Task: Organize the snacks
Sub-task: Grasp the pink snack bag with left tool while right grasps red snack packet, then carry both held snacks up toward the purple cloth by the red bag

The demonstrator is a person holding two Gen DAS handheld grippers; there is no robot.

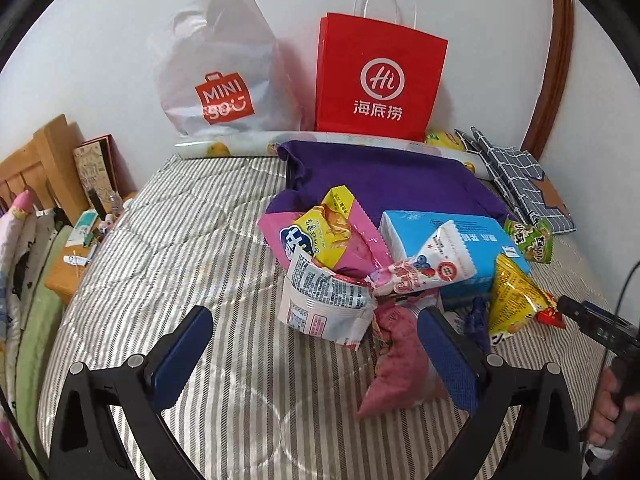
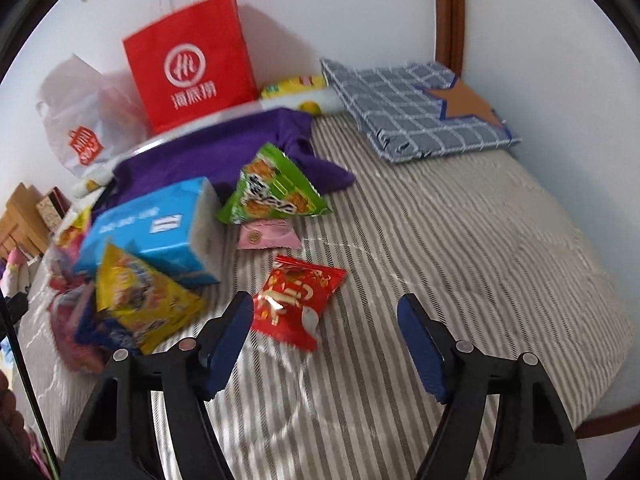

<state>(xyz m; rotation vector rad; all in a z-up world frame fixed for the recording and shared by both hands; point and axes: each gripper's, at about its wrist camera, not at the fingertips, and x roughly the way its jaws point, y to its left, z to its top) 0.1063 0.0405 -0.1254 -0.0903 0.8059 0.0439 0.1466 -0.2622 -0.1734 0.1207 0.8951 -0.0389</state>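
Plain white wall (image 1: 120,20) behind. Big bed (image 2: 460,248) with grey and white stripes, filling the room. Brown wooden frame (image 2: 450,8) going up the wall in the corner. Light wooden headboard (image 1: 24,168) off to the side, with a small wooden stand (image 1: 66,276) just beside it.

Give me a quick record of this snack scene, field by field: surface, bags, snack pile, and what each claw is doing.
surface: striped bedspread
bags at wall: red paper bag, white plastic bag
under pile: purple cloth
pile: blue box, pink packet, yellow packet
apart from pile: green packet, red packet
left claw: open, empty, facing the pile
right claw: open, empty, red packet beside its left finger
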